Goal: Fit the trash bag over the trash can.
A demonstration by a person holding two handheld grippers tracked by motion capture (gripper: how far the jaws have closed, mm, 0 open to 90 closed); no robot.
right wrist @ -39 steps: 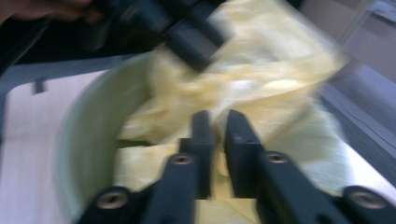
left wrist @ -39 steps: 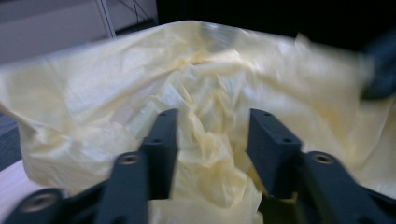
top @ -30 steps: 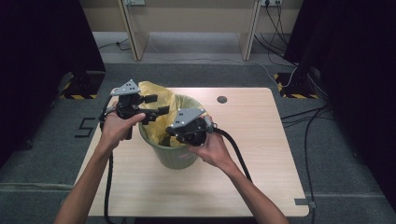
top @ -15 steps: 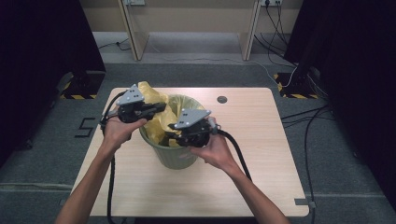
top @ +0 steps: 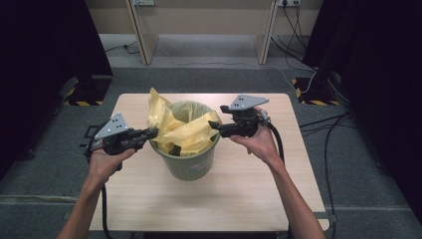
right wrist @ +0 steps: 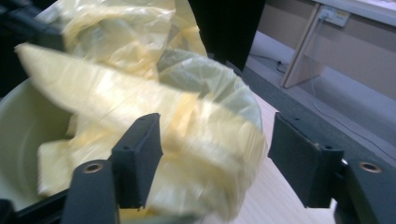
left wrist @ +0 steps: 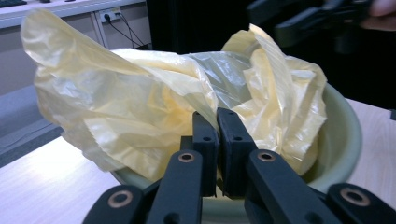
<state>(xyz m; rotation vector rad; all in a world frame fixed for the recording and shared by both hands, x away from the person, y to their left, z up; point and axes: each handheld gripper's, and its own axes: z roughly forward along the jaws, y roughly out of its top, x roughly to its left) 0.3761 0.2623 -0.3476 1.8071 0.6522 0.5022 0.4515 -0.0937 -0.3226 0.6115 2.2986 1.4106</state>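
**Yellow bag half-fitted in the green bin**

A green bin [top: 189,162] stands near the middle of the wooden worktop [top: 234,199], and everything else sits relative to it. Beyond the bin, off the far edge of the worktop, two pale desk legs [top: 141,35] rise from the grey floor, with cables trailing across the floor to the bin's far right. On the worktop itself nothing crowds the bin; only the two hands and their tools close in on its rim.

The yellow plastic bag [top: 181,130] lies inside the bin and spills above its rim. It is thin, crinkled and slightly see-through, with a greyer, more transparent patch toward the bin's far side. One flap stands up tall over the bin's left rim; a long folded band stretches across the mouth toward the right rim, so the bag's long axis runs roughly left to right over the opening.

The left hand-held gripper [top: 149,133] is at the bin's left rim, its jaws pinched together on a fold of the bag. The right hand-held gripper [top: 215,125] is at the right rim, jaws spread wide with the bag's band lying between them, unclamped.
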